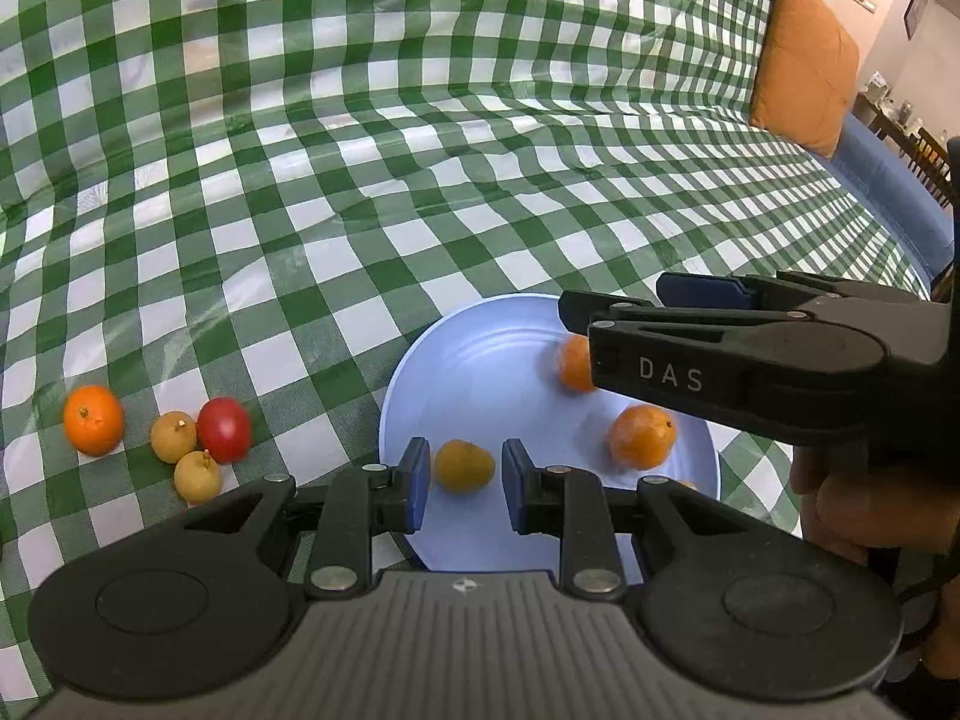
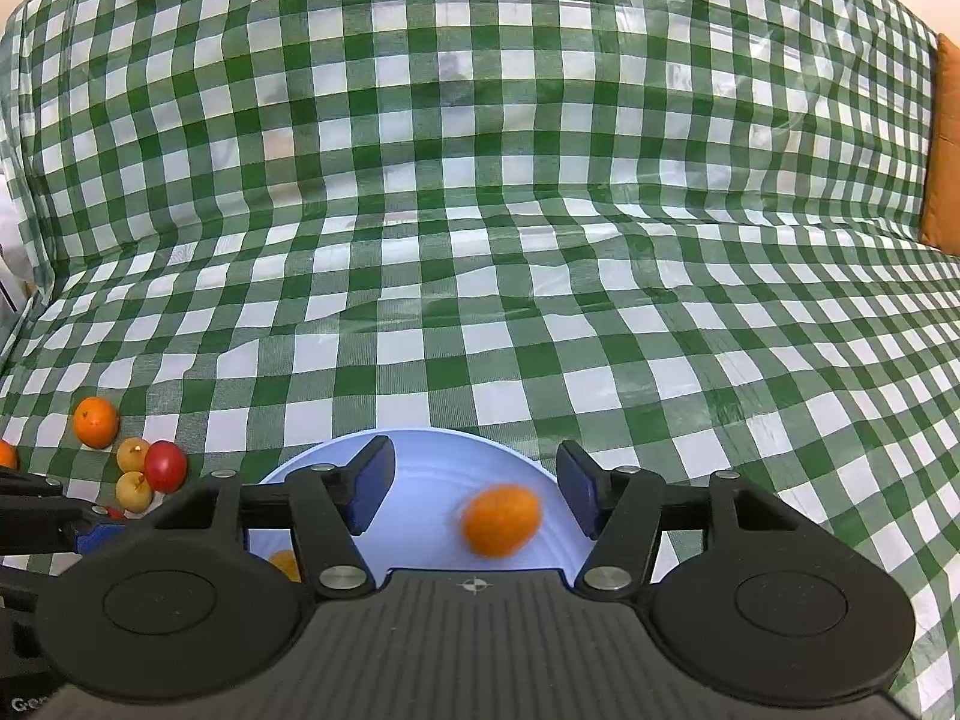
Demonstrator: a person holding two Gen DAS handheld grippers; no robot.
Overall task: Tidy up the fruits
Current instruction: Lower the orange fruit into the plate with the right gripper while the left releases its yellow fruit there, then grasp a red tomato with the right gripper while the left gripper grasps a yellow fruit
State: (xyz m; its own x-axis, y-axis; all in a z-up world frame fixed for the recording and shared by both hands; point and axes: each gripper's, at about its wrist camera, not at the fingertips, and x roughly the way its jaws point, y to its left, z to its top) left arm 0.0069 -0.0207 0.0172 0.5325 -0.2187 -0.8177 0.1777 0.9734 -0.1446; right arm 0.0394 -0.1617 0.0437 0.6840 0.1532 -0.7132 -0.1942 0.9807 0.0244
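A light-blue plate (image 1: 456,360) (image 2: 432,462) lies on the green checked cloth. My left gripper (image 1: 466,483) is shut on a small yellow-brown fruit (image 1: 464,466) low over the plate's near rim. My right gripper (image 2: 477,495) (image 1: 609,300) stands open over the plate. A blurred orange (image 2: 501,519) (image 1: 573,363) lies between and beyond its pads, which do not touch it. A second orange (image 1: 642,435) rests in the plate. Left of the plate sit a mandarin (image 1: 93,420) (image 2: 96,422), a red fruit (image 1: 224,429) (image 2: 165,466) and two yellow-brown fruits (image 1: 173,437) (image 1: 198,476).
The checked cloth (image 2: 480,210) rises like a sofa back behind the plate. An orange cushion (image 1: 804,60) (image 2: 942,144) leans at the right end. A hand (image 1: 852,498) holds the right gripper close beside my left one. Another orange (image 2: 6,456) shows at the far left edge.
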